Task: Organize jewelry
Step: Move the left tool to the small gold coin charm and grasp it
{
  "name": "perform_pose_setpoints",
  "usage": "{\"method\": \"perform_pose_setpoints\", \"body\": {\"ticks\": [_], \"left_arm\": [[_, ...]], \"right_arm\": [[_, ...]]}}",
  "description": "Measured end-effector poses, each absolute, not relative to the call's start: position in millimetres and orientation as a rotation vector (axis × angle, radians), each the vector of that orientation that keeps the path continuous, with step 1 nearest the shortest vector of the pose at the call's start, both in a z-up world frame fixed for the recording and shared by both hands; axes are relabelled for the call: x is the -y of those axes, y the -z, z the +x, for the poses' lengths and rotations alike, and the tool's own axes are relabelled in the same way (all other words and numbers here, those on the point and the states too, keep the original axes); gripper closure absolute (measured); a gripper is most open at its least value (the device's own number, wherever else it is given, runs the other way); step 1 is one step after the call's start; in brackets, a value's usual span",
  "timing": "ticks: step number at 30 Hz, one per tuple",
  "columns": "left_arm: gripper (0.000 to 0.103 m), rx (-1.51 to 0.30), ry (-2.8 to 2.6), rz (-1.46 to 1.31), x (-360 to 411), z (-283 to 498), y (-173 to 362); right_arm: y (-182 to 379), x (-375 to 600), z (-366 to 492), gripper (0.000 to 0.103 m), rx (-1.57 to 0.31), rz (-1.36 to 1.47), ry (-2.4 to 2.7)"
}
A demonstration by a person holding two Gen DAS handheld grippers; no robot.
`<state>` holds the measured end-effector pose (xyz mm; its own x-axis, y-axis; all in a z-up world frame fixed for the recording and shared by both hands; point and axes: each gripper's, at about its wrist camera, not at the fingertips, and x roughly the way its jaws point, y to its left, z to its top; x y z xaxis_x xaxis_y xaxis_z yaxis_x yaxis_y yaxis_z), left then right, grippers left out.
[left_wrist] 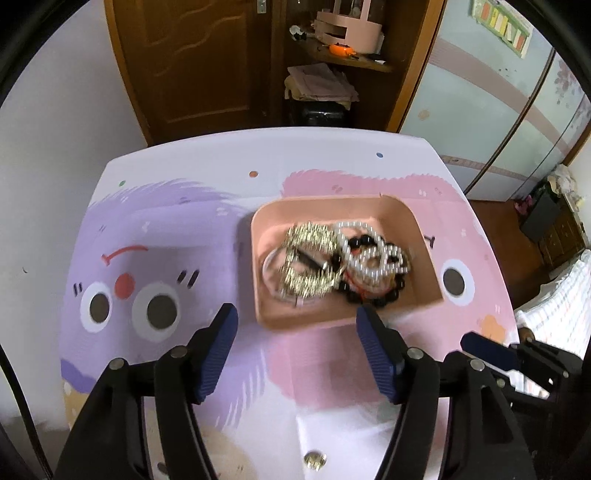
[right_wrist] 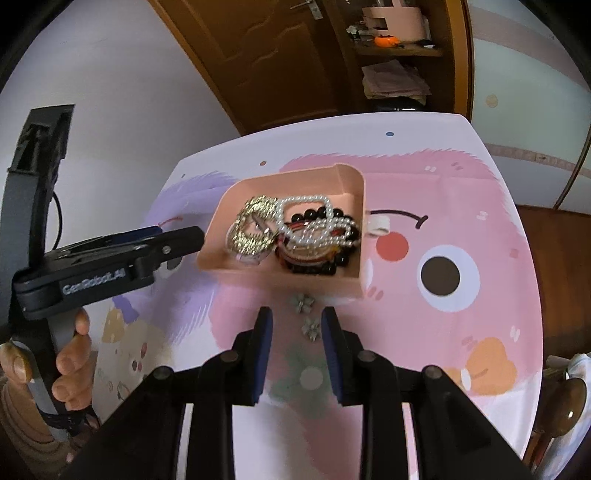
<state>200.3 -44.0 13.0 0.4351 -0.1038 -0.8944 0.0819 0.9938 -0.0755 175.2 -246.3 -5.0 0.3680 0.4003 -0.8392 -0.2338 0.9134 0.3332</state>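
Note:
A pink tray [left_wrist: 421,236] [right_wrist: 349,184] sits on the cartoon-print table and holds a gold glitter piece [left_wrist: 308,264] [right_wrist: 255,229], a pearl strand [left_wrist: 369,254] [right_wrist: 314,221] and black beads [left_wrist: 373,297] [right_wrist: 314,214] in a tangle. Two small silver flower earrings [right_wrist: 303,303] [right_wrist: 311,328] lie on the table just in front of the tray. My right gripper [right_wrist: 297,314] is open and empty, its fingers either side of the nearer earring. My left gripper [left_wrist: 297,314] is open and empty at the tray's near edge; it also shows in the right wrist view [right_wrist: 162,236], left of the tray.
A small round silver piece [left_wrist: 314,459] lies on the table near the front edge, below the left gripper. A white clip-like item [right_wrist: 378,224] sits right of the tray. A wooden door and a shelf with a pink organizer [left_wrist: 351,26] stand behind the table.

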Motion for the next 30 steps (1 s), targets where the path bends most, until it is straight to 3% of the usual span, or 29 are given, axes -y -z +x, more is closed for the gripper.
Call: {"method": "perform_pose_setpoints", "body": {"ticks": [23, 30], "left_arm": [[0.038, -1.311, 0.282, 0.060, 51, 87, 67], [0.062, -1.342, 0.266, 0.105, 59, 90, 74]], "right_arm": [[46, 226, 93, 0.076, -1.229, 0.085, -0.348], [56, 224, 87, 0.076, -1.257, 0.100, -0.340]]}}
